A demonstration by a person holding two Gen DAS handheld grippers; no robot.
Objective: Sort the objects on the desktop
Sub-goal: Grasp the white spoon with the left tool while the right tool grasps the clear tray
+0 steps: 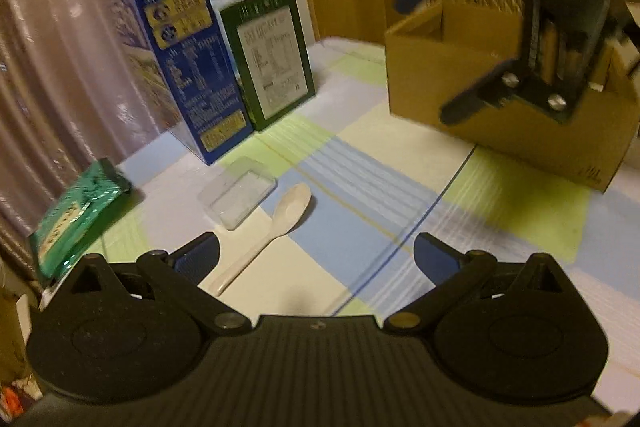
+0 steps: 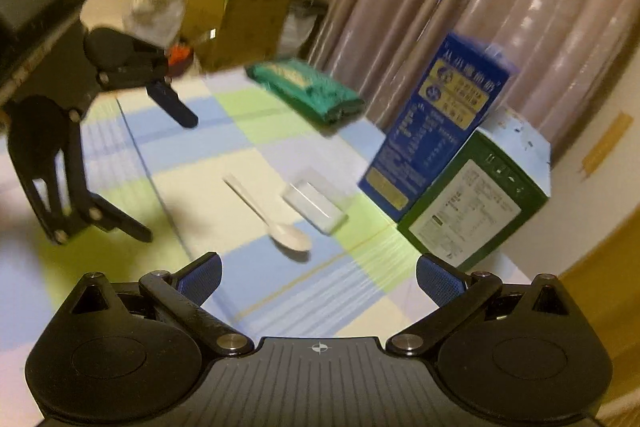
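**Hovering over the checked cloth with both grippers wide open**

Hanging above the table, the left gripper [image 1: 316,255] has its two blue-padded fingers spread far apart, and nothing is between them. The right gripper [image 2: 318,275] is spread just as wide and holds nothing too. In the left view the right gripper shows in front of the brown cardboard box [image 1: 460,95], partly blurred, so its shape is hard to make out there. In the right view the left gripper shows at the left edge, and part of it is cut off.

A small white plastic spoon [image 1: 276,223] lies flat on the tablecloth with blue, green and cream squares [image 1: 500,203]. Its bowl end is just beside a clear plastic box with no lid [image 1: 239,193]. The clear box looks empty, but it is see-through and blurry, so it is hard to be sure.

Behind them stand two cartons side by side, touching. One is a tall blue carton with yellow labels [image 1: 188,67]. The other is a shorter dark green carton with a white label [image 1: 272,59]. The writing on both is too fuzzy to read.

A shiny green packet [image 1: 76,219] lies near the table edge, by the pinkish curtain [image 1: 52,47].

The cardboard box sits well apart from the spoon. Its top is open, but the right gripper hides most of the inside.
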